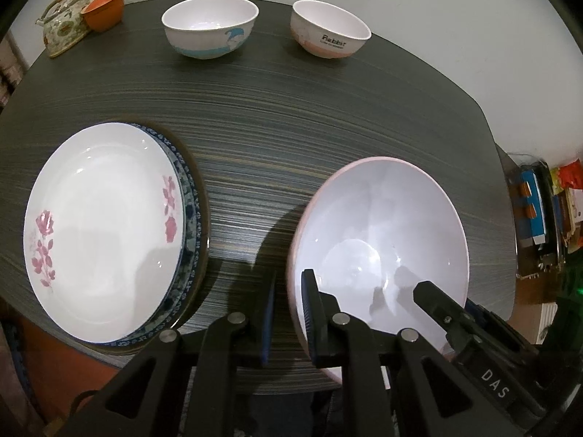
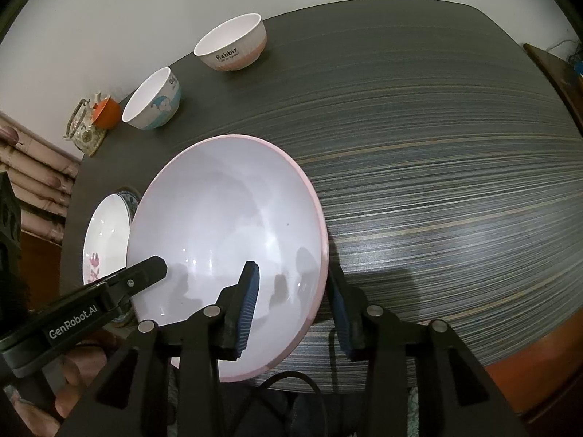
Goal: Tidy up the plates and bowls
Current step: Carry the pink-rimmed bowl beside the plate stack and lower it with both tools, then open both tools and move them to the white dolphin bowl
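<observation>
A large pink-rimmed white bowl (image 1: pixel 379 240) sits near the table's front edge; it also shows in the right wrist view (image 2: pixel 233 225). My left gripper (image 1: pixel 289 313) straddles its left rim, one finger inside and one outside. My right gripper (image 2: pixel 295 306) straddles its right rim the same way. Neither pair of jaws looks fully pressed on the rim. A white plate with pink flowers (image 1: pixel 102 229) lies on a blue-patterned plate (image 1: pixel 191 225) at the left. A bowl with blue print (image 1: pixel 209 25) and a "Rabbit" bowl (image 1: pixel 329 29) stand at the back.
A floral teapot (image 1: pixel 63 23) and an orange cup (image 1: pixel 104 9) stand at the back left corner of the dark striped table (image 1: pixel 291 127). Shelves with clutter (image 1: pixel 546 211) are off the table's right edge. The right half of the table (image 2: pixel 455 182) shows bare wood grain.
</observation>
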Action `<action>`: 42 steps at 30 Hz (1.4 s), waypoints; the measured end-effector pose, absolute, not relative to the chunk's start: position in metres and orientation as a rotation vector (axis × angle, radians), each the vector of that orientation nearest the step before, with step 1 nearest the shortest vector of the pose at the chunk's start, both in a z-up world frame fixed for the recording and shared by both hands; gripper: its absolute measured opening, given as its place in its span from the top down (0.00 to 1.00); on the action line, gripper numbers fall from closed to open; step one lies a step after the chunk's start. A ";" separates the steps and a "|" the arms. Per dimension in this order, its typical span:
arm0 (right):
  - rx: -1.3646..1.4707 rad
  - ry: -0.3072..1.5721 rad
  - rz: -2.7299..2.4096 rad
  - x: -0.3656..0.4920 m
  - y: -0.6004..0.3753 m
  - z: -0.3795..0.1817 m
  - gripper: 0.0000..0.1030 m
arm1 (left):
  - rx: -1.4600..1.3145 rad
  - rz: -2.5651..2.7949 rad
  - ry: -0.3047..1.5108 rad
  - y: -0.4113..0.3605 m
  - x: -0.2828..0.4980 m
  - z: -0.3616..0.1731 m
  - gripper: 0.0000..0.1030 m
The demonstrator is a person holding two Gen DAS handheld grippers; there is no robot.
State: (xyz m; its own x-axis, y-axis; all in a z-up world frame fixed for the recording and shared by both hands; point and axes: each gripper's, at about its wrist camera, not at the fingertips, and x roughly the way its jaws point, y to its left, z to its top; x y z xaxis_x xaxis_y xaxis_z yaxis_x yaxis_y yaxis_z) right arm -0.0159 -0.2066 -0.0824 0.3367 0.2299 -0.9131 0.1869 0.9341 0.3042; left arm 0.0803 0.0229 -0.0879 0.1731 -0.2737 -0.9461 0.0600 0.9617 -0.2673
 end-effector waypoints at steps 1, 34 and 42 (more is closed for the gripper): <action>0.392 1.234 0.028 -0.016 -0.207 -0.082 0.63 | -0.189 -0.238 1.379 0.024 0.081 -0.087 0.86; 0.277 1.051 0.098 0.017 -0.190 -0.005 0.47 | -0.292 -0.170 1.289 0.089 0.116 -0.044 0.64; 0.202 1.056 0.197 0.040 -0.154 0.010 0.44 | -0.314 -0.118 1.267 0.119 0.138 -0.037 0.50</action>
State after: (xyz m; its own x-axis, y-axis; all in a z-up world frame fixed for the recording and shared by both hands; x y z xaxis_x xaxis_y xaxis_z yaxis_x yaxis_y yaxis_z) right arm 0.0403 -0.1540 0.0099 0.4782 0.2568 -0.8399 -0.0635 0.9639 0.2585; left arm 0.1381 0.1192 -0.0374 0.2995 -0.2590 -0.9183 -0.0851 0.9514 -0.2961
